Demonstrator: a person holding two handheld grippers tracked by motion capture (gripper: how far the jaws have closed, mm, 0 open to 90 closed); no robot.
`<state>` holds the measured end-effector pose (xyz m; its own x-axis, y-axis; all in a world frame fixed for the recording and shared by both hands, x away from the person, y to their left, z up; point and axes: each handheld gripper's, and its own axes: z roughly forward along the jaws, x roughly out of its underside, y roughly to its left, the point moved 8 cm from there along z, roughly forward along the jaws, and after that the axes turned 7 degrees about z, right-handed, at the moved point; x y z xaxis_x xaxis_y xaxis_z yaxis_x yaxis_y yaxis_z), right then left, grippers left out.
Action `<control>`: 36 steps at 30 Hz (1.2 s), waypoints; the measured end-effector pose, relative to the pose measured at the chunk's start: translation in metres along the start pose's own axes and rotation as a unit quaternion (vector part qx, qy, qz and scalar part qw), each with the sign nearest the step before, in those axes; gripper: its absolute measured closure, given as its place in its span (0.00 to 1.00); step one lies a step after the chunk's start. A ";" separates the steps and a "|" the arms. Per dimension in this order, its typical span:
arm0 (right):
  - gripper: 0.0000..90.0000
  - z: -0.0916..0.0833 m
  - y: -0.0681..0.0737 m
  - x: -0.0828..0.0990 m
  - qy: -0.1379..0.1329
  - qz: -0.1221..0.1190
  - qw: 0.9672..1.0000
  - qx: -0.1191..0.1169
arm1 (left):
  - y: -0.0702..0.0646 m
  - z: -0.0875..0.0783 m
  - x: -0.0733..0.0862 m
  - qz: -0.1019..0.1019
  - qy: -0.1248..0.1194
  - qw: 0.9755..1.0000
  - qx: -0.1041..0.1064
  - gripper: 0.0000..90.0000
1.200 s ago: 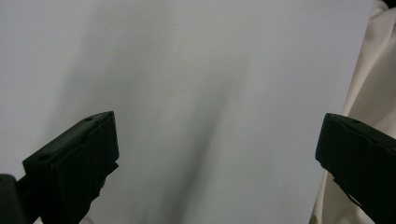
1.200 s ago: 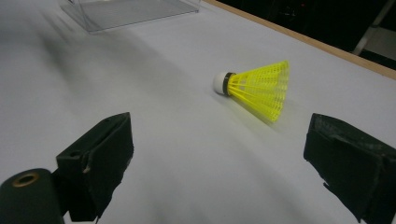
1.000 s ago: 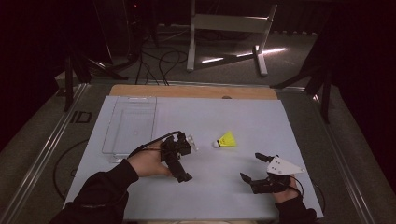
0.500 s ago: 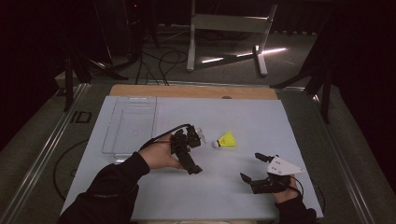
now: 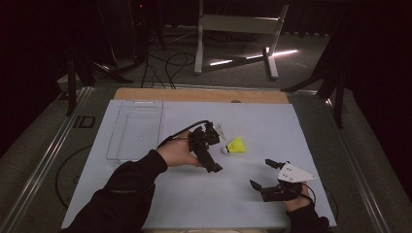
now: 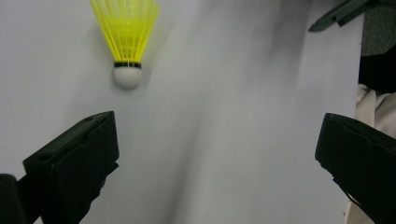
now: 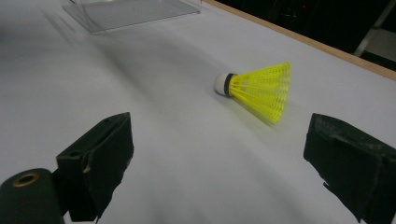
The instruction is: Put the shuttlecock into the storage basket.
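A yellow shuttlecock (image 5: 236, 145) with a white cork lies on its side on the white table cover, cork pointing left. My left gripper (image 5: 215, 151) is just left of it, open, its jaws spread wide. In the left gripper view the shuttlecock (image 6: 126, 37) lies ahead, beyond the left jaw, and nothing is between the jaws of this gripper (image 6: 217, 154). My right gripper (image 5: 261, 173) rests open near the front right. It faces the shuttlecock (image 7: 257, 91), which lies well beyond its empty gap (image 7: 224, 158).
A clear plastic tray (image 5: 112, 145) lies on the left part of the white cover (image 5: 194, 199), behind the left forearm; its corner (image 7: 130, 11) appears in the right gripper view. A wooden strip (image 5: 194, 94) borders the far edge. Metal stands occupy the dark floor beyond.
The left hand has carried its open gripper to the right and a little farther away, up beside the shuttlecock. The right gripper and the shuttlecock have stayed put.
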<state>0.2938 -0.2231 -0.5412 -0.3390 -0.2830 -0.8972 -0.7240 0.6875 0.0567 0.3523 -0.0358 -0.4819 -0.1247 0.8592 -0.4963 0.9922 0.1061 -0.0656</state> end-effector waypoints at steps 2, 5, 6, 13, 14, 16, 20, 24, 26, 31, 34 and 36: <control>0.09 0.000 0.000 0.000 0.001 0.000 1.000 0.001 | 0.001 0.001 -0.004 0.006 -0.009 1.000 0.001 0.01; 0.09 0.000 -0.001 0.001 0.002 0.000 1.000 0.000 | 0.005 0.003 -0.009 0.014 -0.021 1.000 0.005 0.01; 0.09 0.000 -0.001 0.001 0.002 0.000 1.000 -0.001 | 0.006 0.005 -0.010 0.017 -0.025 1.000 0.005 0.01; 0.09 0.000 -0.001 0.000 0.001 0.000 1.000 -0.001 | 0.020 0.011 -0.018 0.016 -0.043 0.999 -0.006 0.01; 0.09 0.000 -0.001 0.000 0.000 0.000 1.000 -0.001 | 0.022 0.011 -0.020 0.017 -0.048 0.999 -0.006 0.01; 0.09 0.000 0.000 0.000 0.000 0.000 1.000 -0.001 | 0.027 0.012 -0.023 0.020 -0.058 0.998 -0.011 0.01; 0.09 0.000 0.000 0.000 -0.003 -0.001 1.000 -0.002 | 0.034 0.015 -0.027 0.020 -0.072 0.997 -0.016 0.01; 0.09 0.000 0.000 0.000 -0.001 -0.003 1.000 -0.003 | 0.042 0.023 -0.028 0.011 -0.080 0.997 -0.020 0.01; 0.09 0.000 0.001 0.000 0.000 -0.003 1.000 -0.003 | 0.046 0.027 -0.027 0.009 -0.081 0.996 -0.019 0.01; 0.09 0.000 0.000 0.000 0.000 -0.005 1.000 -0.003 | 0.054 0.041 -0.021 0.007 -0.077 0.997 -0.029 0.02; 0.09 0.000 0.001 0.000 0.000 -0.005 1.000 -0.004 | 0.058 0.050 -0.017 -0.003 -0.076 0.997 -0.025 0.02; 0.09 0.000 0.001 0.000 0.000 -0.004 1.000 -0.005 | 0.062 0.055 -0.015 -0.008 -0.075 0.997 -0.024 0.02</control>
<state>0.2929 -0.2227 -0.5412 -0.3335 -0.2890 -0.8974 -0.7328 0.6783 0.0539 0.4155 -0.0697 -0.5265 -0.1363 0.7725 -0.6202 0.9887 0.1460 -0.0354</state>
